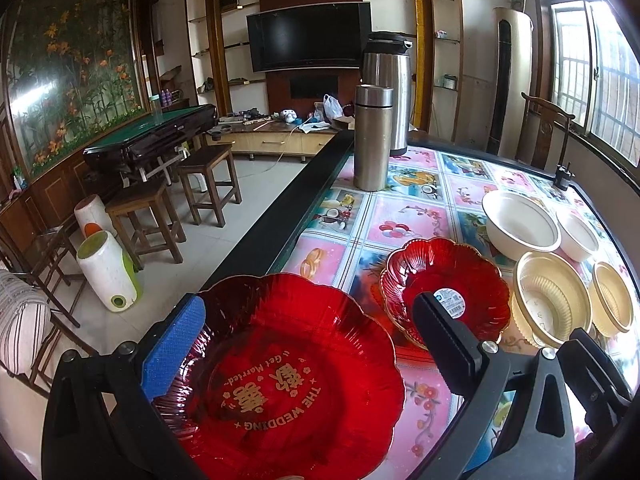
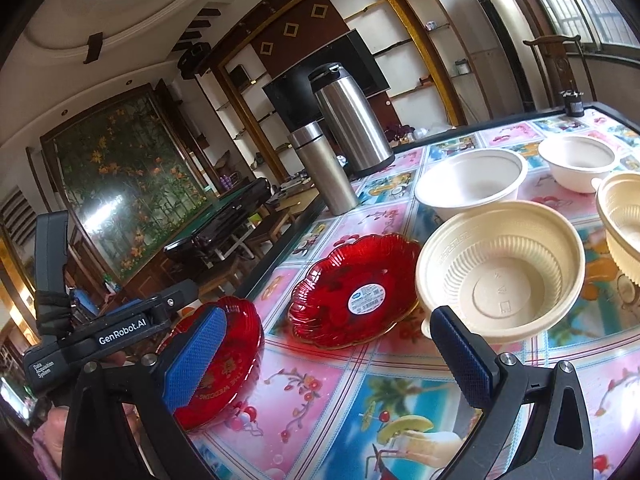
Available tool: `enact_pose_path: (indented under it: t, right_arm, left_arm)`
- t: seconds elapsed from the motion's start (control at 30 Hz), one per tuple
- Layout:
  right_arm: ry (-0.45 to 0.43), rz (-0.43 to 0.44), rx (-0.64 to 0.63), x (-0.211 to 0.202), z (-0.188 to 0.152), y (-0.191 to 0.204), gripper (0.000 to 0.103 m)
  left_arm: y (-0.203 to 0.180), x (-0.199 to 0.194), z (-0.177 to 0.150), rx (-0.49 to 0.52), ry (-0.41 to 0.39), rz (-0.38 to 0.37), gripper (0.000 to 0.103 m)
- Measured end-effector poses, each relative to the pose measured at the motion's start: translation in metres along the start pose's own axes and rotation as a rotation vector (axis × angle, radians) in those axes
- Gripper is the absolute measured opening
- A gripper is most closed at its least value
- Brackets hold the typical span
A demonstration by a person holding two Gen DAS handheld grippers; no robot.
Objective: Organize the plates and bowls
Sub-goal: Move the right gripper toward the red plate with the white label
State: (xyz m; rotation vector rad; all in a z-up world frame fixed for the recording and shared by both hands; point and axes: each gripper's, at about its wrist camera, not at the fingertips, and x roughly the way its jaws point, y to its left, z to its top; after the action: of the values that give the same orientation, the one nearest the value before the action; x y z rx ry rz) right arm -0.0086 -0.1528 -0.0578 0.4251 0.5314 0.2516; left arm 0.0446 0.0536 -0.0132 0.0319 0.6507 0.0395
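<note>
1. Large red plate [image 1: 288, 376] between spread fingers of left gripper [image 1: 312, 344], near table edge [image 1: 256, 240]; near rim cut off.
2. Smaller red plate [image 2: 356, 292] ahead of right gripper [image 2: 332, 352], fingers wide apart, empty.
3. Cream bowls [image 2: 500, 276] beyond, right.

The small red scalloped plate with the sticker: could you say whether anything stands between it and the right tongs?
Nothing visible does; the right tongs hang open before the small red scalloped plate.
</note>
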Motion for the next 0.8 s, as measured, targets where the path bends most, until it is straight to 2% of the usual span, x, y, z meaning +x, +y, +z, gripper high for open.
enact_pose_path:
  t: [0.43, 0.8]
  right_arm:
    - [0.057, 0.07, 0.092, 0.012, -0.008, 0.003, 0.103]
    - [0.132, 0.013, 0.17, 0.032, -0.014, -0.001, 0.103]
  left_arm:
    - [0.009, 0.002, 0.002, -0.017, 0.008, 0.003, 0.103]
    - [0.023, 0.002, 0.003, -0.039, 0.007, -0.002, 0.103]
